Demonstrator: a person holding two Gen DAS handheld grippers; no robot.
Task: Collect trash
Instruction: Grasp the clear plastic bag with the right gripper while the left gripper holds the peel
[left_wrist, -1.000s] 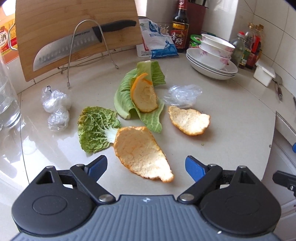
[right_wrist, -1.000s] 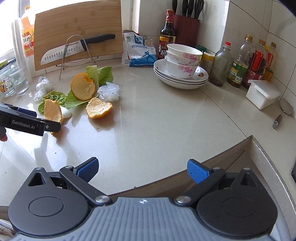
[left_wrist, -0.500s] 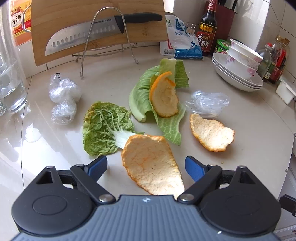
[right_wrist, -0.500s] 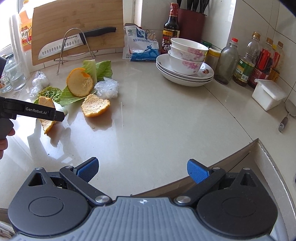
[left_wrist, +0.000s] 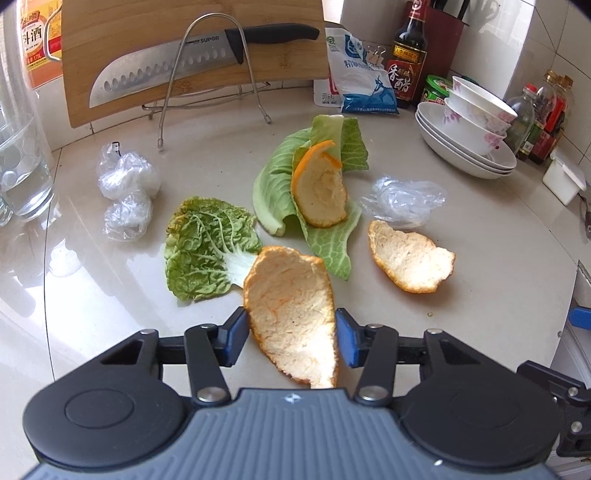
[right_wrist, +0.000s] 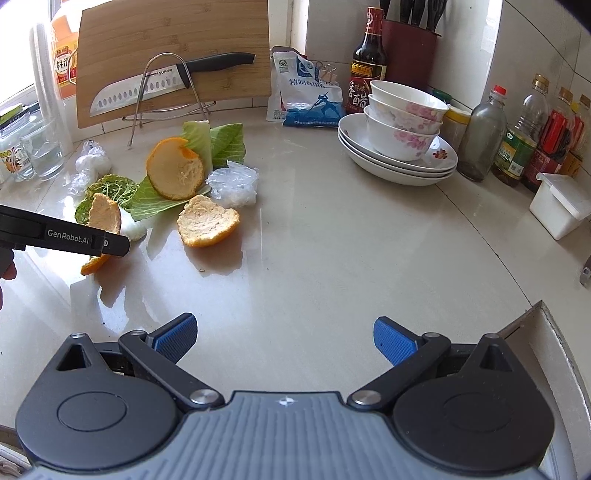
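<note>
A large orange peel (left_wrist: 291, 314) lies pith up on the pale counter, between the blue pads of my left gripper (left_wrist: 291, 339). Its jaws are closing, and both pads touch the peel's edges and squeeze it narrower. The right wrist view shows this gripper (right_wrist: 110, 245) from the side, with the peel (right_wrist: 105, 218) curled up in it. A second peel (left_wrist: 410, 256) lies to the right. A third peel (left_wrist: 321, 192) rests on a cabbage leaf (left_wrist: 273, 184). A curly leaf (left_wrist: 207, 251) and crumpled plastic wraps (left_wrist: 125, 177) (left_wrist: 404, 197) lie around. My right gripper (right_wrist: 284, 339) stands open over bare counter.
At the back, a knife (left_wrist: 166, 70) leans on a wire rack before a wooden board. Stacked bowls (left_wrist: 469, 136) and bottles (right_wrist: 517, 147) stand at the right, with a white box (right_wrist: 561, 203). A water glass (left_wrist: 22, 173) is at the left. The counter edge (right_wrist: 535, 314) runs near right.
My left gripper's jaws have come in from wide apart onto the large peel, which now looks narrower. The right gripper has drifted a little toward the trash pile, still open.
</note>
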